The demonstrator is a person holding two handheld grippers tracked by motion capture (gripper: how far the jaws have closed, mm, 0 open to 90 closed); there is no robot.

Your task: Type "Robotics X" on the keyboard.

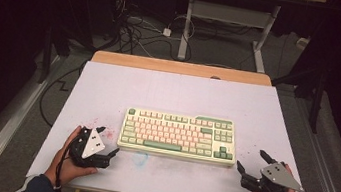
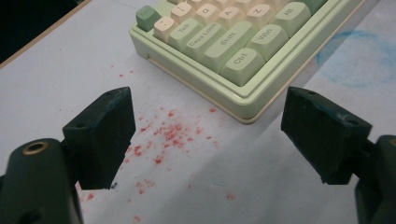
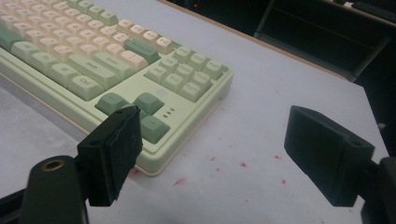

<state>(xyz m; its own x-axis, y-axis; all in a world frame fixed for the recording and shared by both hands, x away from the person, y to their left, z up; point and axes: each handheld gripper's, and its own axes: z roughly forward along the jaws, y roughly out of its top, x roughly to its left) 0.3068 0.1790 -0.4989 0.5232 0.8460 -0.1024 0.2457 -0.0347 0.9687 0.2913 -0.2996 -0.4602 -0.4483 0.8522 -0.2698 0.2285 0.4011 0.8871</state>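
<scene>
A pale green keyboard (image 1: 179, 135) with cream and green keys lies in the middle of the white table. My left gripper (image 1: 107, 140) rests near the front left, just off the keyboard's left end (image 2: 201, 56), jaws wide apart with nothing between them. My right gripper (image 1: 251, 160) sits at the front right, close to the keyboard's right end (image 3: 187, 93), also open and empty. Each gripper is held by a hand that comes in from the bottom edge.
The white table sheet (image 1: 109, 87) carries red specks (image 2: 168, 133) near the left gripper and a faint blue smudge (image 1: 140, 158) in front of the keyboard. A wooden strip (image 1: 182, 68) edges the far side. Beyond stand desk legs (image 1: 186, 27) and floor cables.
</scene>
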